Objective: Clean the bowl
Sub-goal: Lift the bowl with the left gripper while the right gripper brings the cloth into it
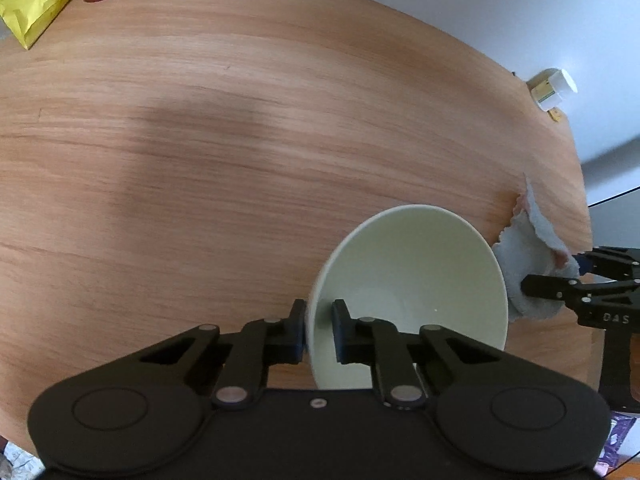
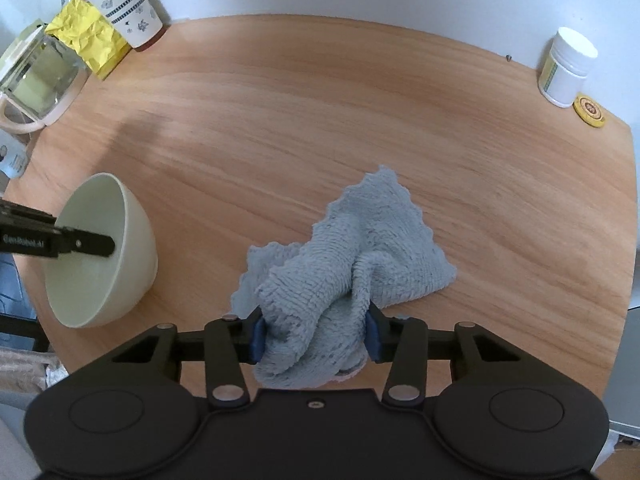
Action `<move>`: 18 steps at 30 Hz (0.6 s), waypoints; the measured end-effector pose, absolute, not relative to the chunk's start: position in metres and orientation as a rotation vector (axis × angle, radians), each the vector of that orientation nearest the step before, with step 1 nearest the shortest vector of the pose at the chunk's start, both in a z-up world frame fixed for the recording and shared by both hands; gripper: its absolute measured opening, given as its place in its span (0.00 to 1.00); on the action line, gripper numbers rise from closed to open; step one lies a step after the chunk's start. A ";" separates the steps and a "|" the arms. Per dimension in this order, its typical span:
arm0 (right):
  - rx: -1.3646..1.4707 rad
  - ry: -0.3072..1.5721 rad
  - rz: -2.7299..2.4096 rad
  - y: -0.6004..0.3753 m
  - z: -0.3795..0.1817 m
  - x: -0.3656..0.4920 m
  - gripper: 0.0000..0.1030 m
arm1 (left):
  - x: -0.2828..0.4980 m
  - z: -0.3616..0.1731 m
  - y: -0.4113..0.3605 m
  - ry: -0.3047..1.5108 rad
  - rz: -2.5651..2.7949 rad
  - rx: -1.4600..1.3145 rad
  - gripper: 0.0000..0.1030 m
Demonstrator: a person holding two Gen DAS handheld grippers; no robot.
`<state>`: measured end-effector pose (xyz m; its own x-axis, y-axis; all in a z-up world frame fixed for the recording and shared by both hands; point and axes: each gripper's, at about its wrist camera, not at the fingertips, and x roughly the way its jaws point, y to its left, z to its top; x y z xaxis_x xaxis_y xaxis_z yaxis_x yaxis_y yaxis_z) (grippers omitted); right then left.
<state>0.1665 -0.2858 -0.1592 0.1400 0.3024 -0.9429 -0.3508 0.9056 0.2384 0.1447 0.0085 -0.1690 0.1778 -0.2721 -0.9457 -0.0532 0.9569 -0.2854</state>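
Observation:
A pale green bowl (image 1: 416,276) is tipped on its side above the wooden table (image 1: 200,140). My left gripper (image 1: 320,332) is shut on the bowl's rim, one finger inside and one outside. The bowl also shows at the left of the right wrist view (image 2: 132,248), with the left gripper's finger (image 2: 88,244) reaching into it. My right gripper (image 2: 316,336) is shut on a bunched grey-blue cloth (image 2: 348,248), whose loose part lies on the table. In the left wrist view the cloth (image 1: 528,256) sits just right of the bowl, held by the right gripper (image 1: 560,276).
At the back left stand a patterned cup with a red lid (image 2: 128,8), a crumpled yellow bag (image 2: 88,36) and a clear kettle (image 2: 36,80). At the back right are a white jar (image 2: 566,68) and a small yellow tin (image 2: 588,110). The table edge curves close on the right.

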 end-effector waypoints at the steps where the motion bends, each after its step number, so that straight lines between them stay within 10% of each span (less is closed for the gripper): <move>1: -0.040 1.353 0.471 -0.286 -0.159 0.167 0.49 | 0.145 -0.168 0.012 1.388 -0.157 -0.313 0.08; 18: 0.110 1.364 0.474 -0.312 -0.150 0.173 0.41 | 0.146 -0.172 0.036 1.392 -0.089 -0.560 0.12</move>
